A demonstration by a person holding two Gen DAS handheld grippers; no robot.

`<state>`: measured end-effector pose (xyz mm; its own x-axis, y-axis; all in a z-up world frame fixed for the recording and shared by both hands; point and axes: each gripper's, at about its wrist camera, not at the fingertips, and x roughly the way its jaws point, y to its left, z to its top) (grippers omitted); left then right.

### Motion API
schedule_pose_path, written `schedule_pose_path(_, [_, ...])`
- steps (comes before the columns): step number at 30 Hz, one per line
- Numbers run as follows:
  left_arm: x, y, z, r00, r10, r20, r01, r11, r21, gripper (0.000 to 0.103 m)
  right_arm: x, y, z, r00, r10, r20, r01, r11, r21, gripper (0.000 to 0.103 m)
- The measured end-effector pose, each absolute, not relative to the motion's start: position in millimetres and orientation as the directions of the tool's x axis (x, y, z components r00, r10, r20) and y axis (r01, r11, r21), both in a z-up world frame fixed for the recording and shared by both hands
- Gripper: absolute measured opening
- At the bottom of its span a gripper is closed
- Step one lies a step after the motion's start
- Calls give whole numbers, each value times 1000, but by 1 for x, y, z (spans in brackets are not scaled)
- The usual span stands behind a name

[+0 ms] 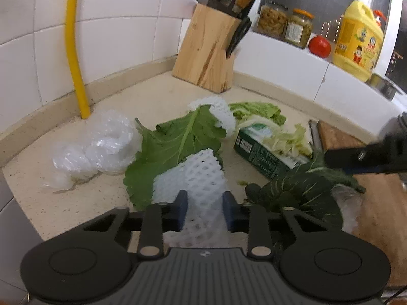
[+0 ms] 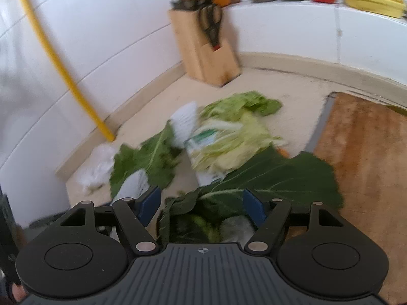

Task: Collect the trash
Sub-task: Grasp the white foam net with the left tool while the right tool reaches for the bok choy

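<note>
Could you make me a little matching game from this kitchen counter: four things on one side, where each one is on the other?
Things:
1. white foam net
2. knife block
3. tomato
4. crumpled clear plastic

Places:
A. on the ledge beside the yellow jug
B. between the left gripper fingers
C. by the foot of the yellow pipe
D. in the counter's back corner

Pairs: 1-B, 2-D, 3-A, 4-C

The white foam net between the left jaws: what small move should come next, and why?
Probably lift it straight up. The left gripper has its jaws pressed into the foam net, which still lies on the big green leaf, so a gentle lift should separate them.
</note>
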<state>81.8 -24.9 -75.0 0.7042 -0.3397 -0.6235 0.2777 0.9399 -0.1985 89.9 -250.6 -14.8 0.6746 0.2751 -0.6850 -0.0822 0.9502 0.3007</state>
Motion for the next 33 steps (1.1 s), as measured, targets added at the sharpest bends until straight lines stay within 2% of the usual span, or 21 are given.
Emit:
schedule_pose_path(6, [75, -9, -66, 714, -343, -610, 243, 939, -243, 18, 86, -224, -19, 647, 307, -698, -214, 952, 219, 77])
schedule_pose_path(10, [67, -1, -66, 711, -347, -612, 224, 936, -270, 17, 87, -209, -26, 597, 361, -716, -286, 930, 230, 77])
schedule_pose_path(18, [63, 1, -73, 697, -349, -626, 205, 934, -293, 17, 99, -187, -38, 571, 358, -739, -312, 927, 208, 83])
schedule_pose_path(22, [61, 5, -73, 699, -354, -622, 204, 932, -301, 17, 93, -189, -29, 511, 499, -700, -379, 862, 338, 82])
schedule_pose_path(25, [61, 9, -77, 689, -364, -626, 198, 926, -320, 17, 93, -207, -24, 507, 548, -666, -348, 836, 423, 81])
schedule_pose_path(29, [63, 5, -80, 679, -372, -633, 203, 924, -325, 17, 96, -224, -24, 561, 440, -702, -273, 898, 345, 82])
schedule_pose_path(33, [67, 3, -81, 672, -377, -637, 216, 923, -319, 18, 97, -220, -33, 538, 397, -744, -283, 916, 284, 81])
